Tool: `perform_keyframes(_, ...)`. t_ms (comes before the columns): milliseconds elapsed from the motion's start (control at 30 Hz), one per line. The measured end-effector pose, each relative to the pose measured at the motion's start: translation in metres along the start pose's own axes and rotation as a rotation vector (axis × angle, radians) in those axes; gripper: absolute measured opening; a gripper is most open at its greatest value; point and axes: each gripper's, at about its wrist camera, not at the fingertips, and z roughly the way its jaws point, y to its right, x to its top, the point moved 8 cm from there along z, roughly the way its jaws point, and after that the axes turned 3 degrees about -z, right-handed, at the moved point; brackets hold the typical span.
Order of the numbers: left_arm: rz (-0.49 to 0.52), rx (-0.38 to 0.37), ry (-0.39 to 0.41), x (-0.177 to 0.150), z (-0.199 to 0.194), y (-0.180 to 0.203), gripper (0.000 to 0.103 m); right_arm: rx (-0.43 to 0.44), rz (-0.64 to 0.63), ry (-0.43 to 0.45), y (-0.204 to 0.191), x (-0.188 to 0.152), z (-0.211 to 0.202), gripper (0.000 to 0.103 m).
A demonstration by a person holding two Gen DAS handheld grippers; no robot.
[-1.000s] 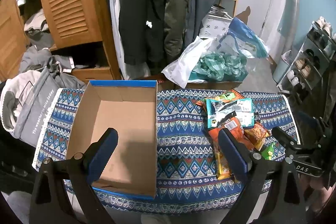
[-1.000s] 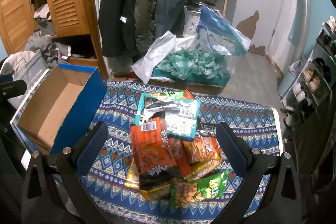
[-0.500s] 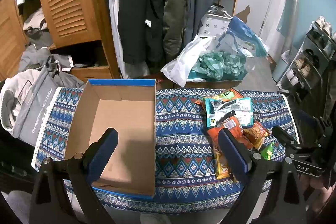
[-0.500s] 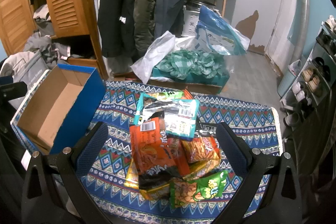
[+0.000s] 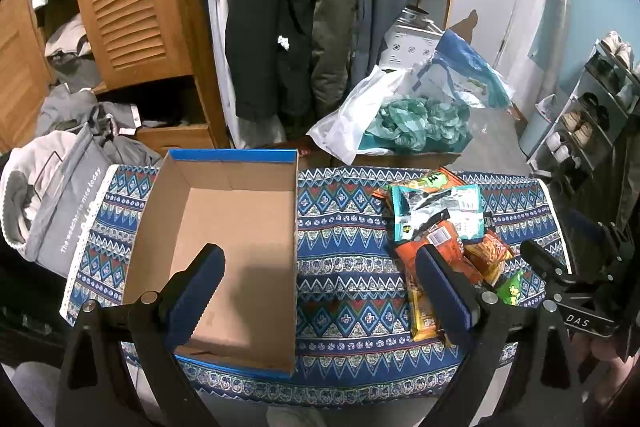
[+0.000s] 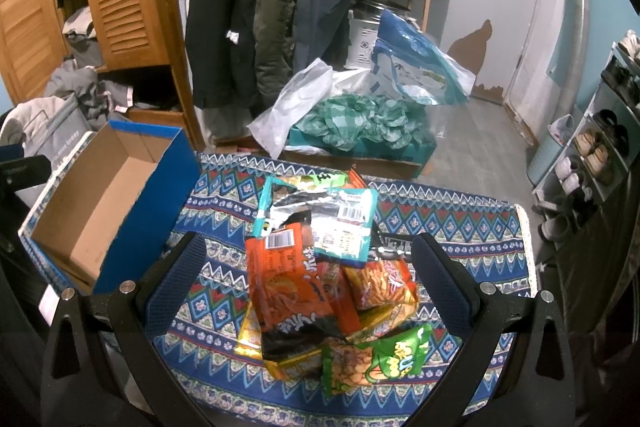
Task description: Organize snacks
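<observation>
Both tools gape empty: the left tool (image 5: 316, 291) hovers above the open blue-walled cardboard box (image 5: 224, 247), the right tool (image 6: 308, 279) straddles the orange foil snack packet (image 6: 288, 287) below it.

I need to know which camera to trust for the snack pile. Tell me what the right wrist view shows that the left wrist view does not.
Only the right wrist view shows the green snack bag whole at the pile's near edge, and the blue outer wall of the cardboard box. Only the left wrist view shows the box's whole bare floor, plus the right gripper beside the pile. Both show the orange packet overlapping the teal packet, the patterned cloth, and open jaws holding nothing.
</observation>
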Motion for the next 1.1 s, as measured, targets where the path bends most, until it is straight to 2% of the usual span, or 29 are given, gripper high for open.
perform_keyframes(700, -0.002, -0.003, -0.012, -0.001, 0.002, 0.001, 0.097, -0.012, 0.008, -0.006, 0.016, -0.005, -0.002, 0.1)
perform_keyframes(1100, -0.003, 0.01, -0.11, -0.019, 0.031, 0.018, 0.097, -0.099, 0.065, -0.05, 0.052, -0.022, 0.001, 0.1)
